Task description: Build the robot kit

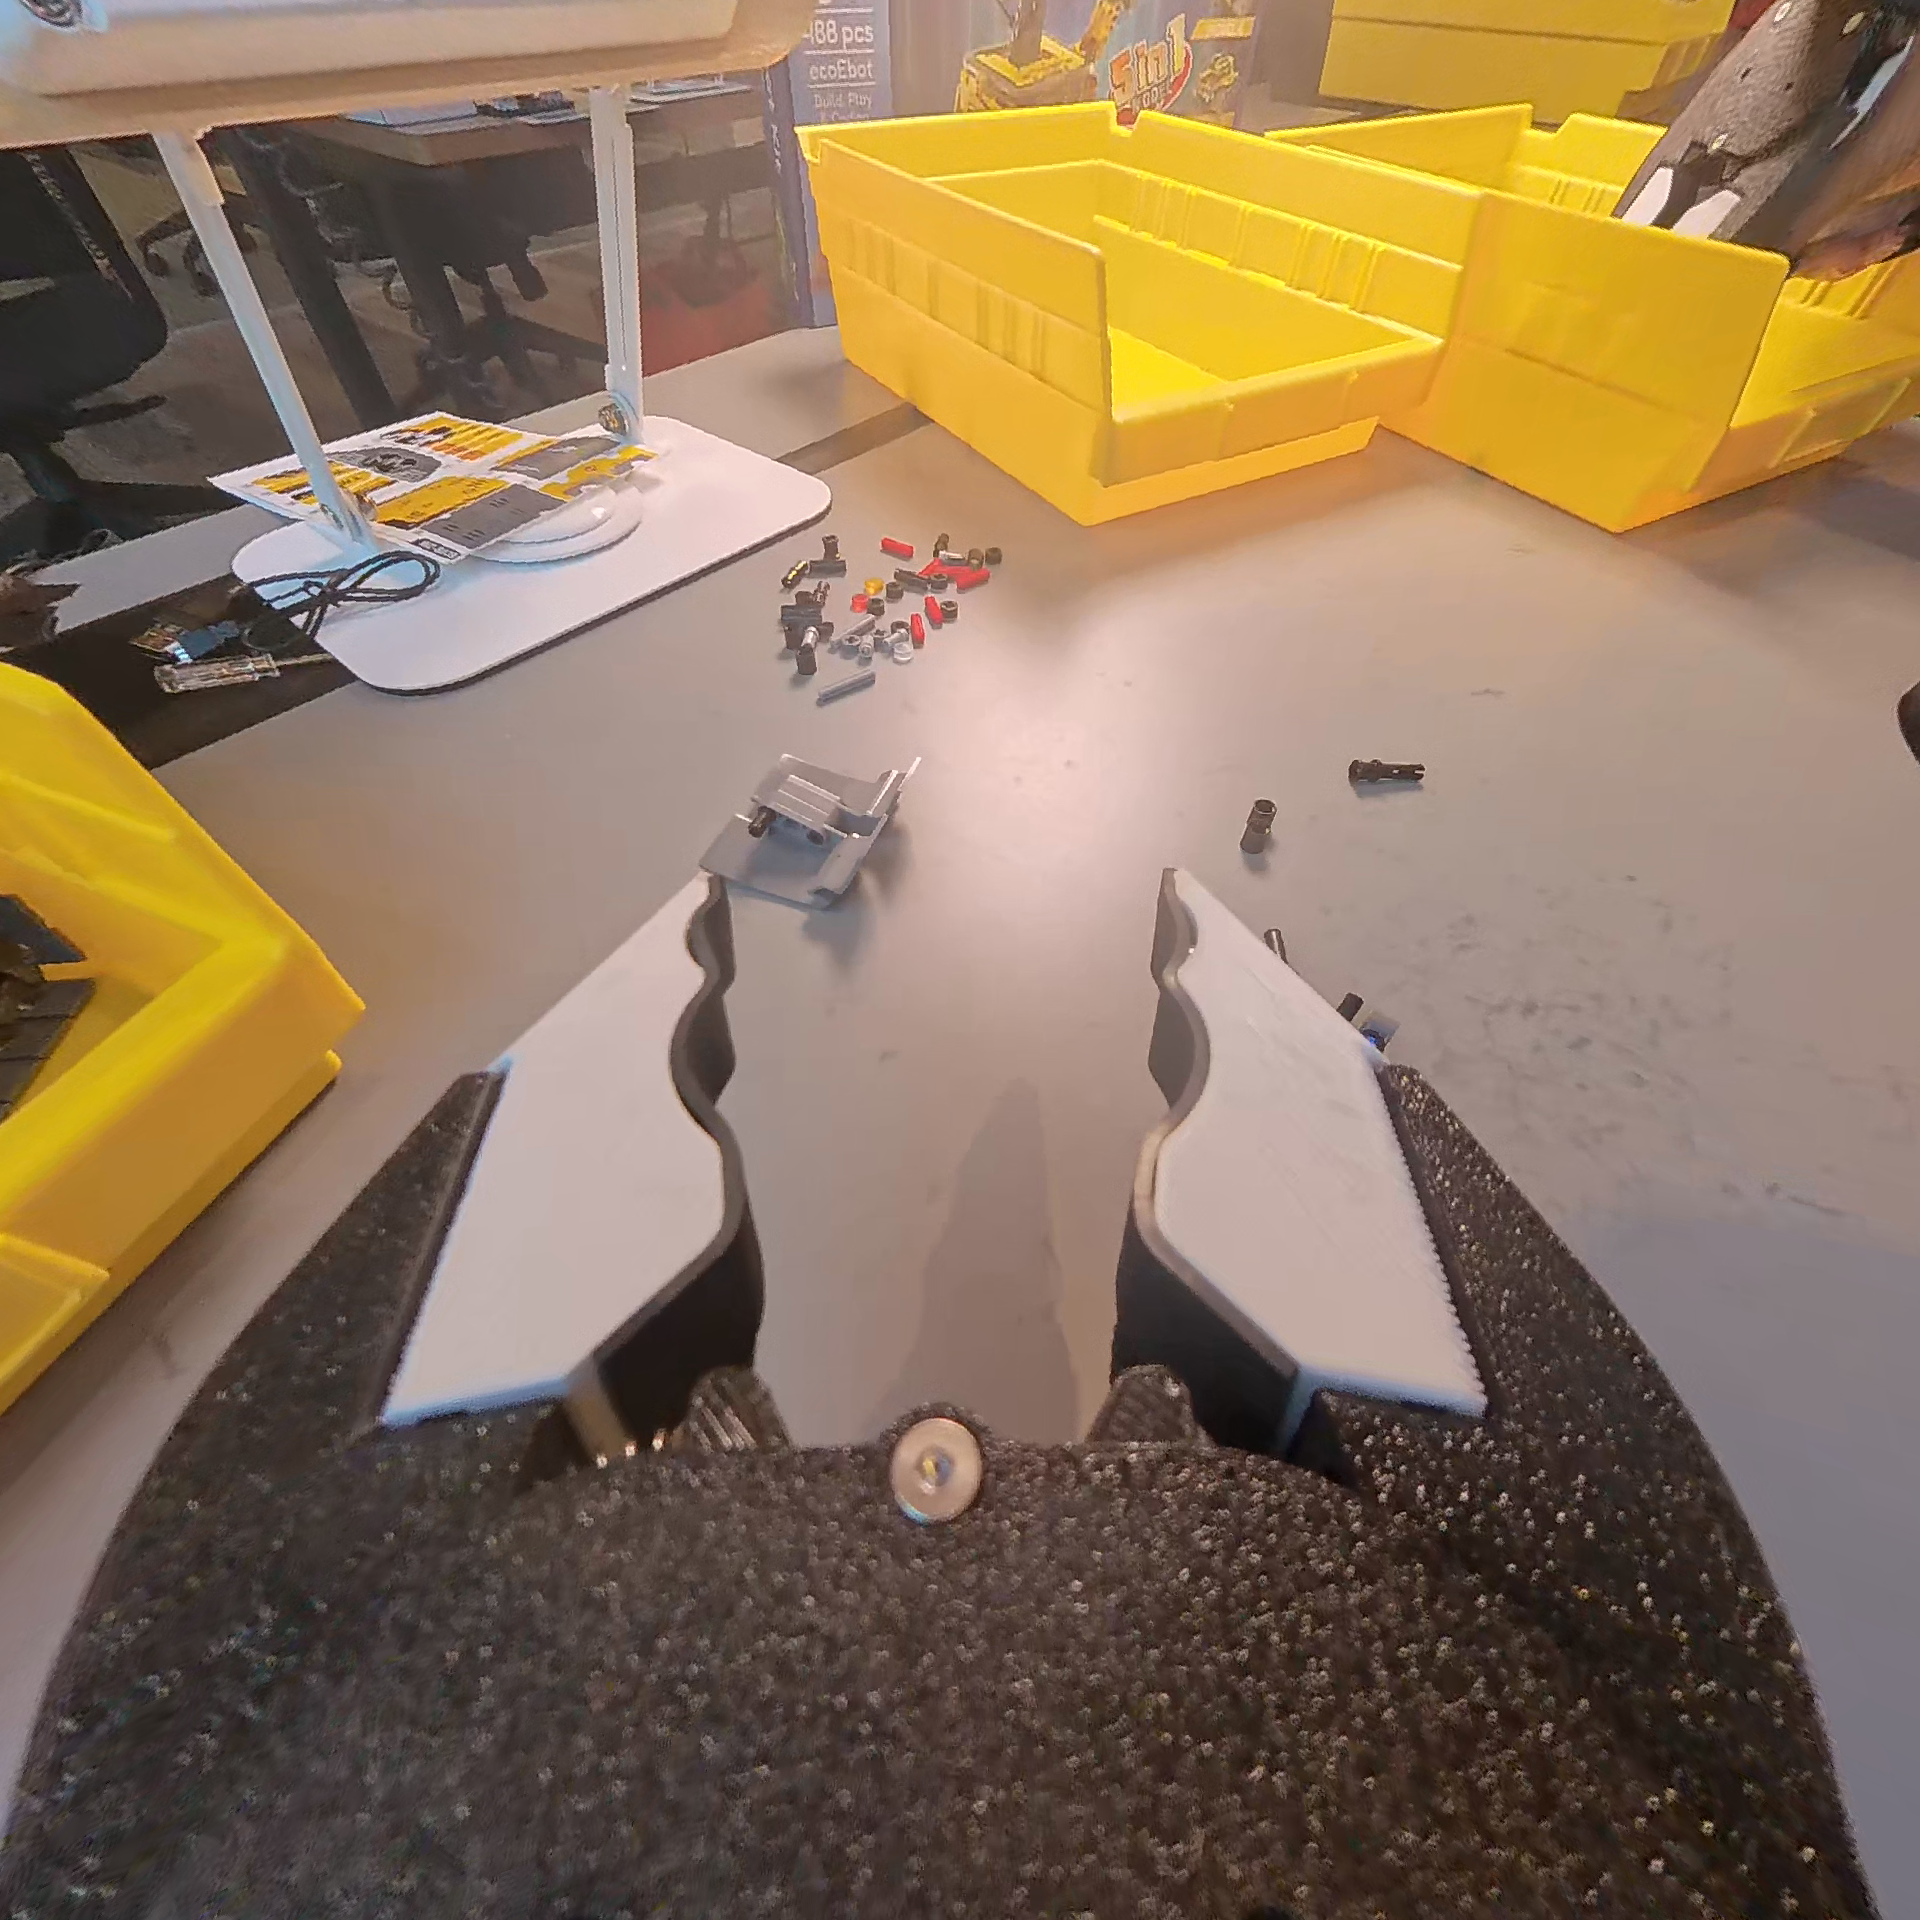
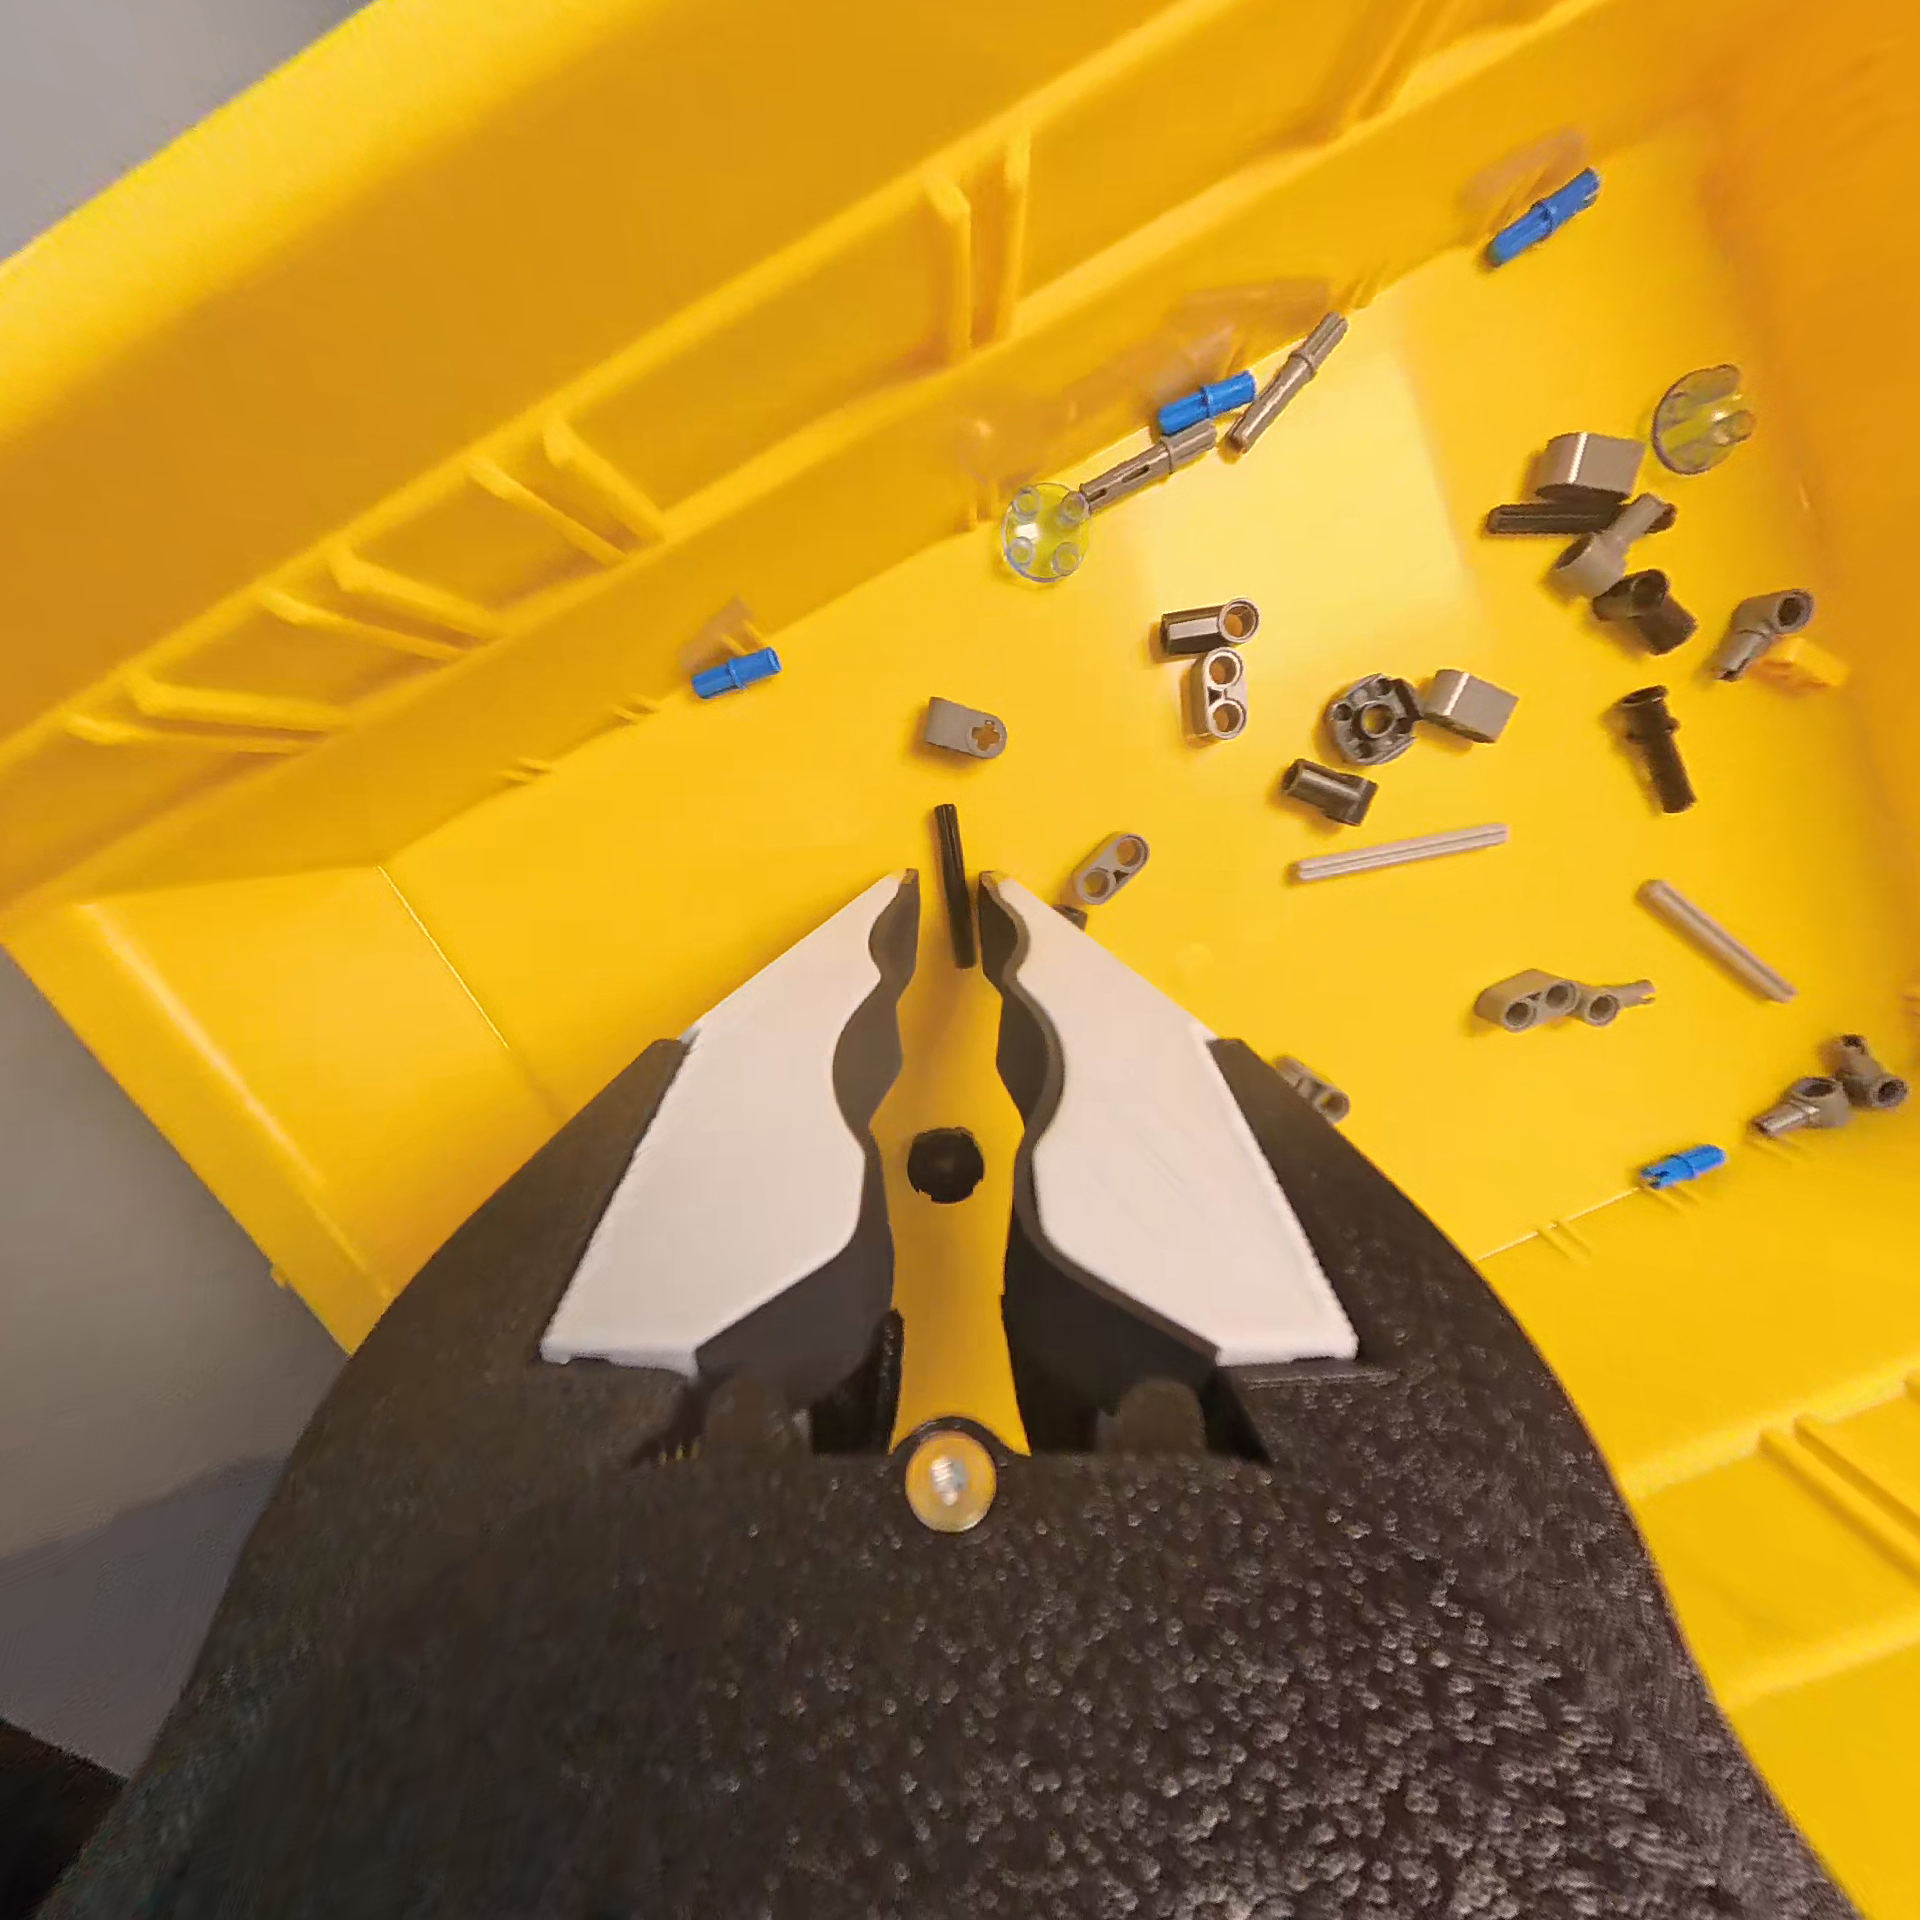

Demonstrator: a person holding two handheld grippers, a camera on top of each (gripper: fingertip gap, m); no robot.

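Yellow plastic rings the left wrist view. One yellow bin stands far across the grey desk and another, the near bin, sits at the left edge. The left claw is released, jaws spread wide with nothing between them, and it hovers low over bare desk. The nearest thing is a flat grey plate piece just beyond the left fingertip; contact can't be confirmed. Two black pins lie loose to the right. A pile of small parts sits further out, near a white stand base that carries a sticker sheet. Between the jaws and straight ahead the surface is open — the bins hem it in only at the left edge and the far side.

In the right wrist view the right claw is down inside a yellow bin, above its floor, with jaws drawn nearly together. A thin black rod stands between the tips and looks pinched there. Its far end pokes out past them. A grey connector lies just right of the tips, and a blue pin is off to the left near the ribbed wall. More grey, black and blue bits are scattered to the right, approx. all well apart from the claw. The wall is close on the left — the roomier side is right, though it's littered.
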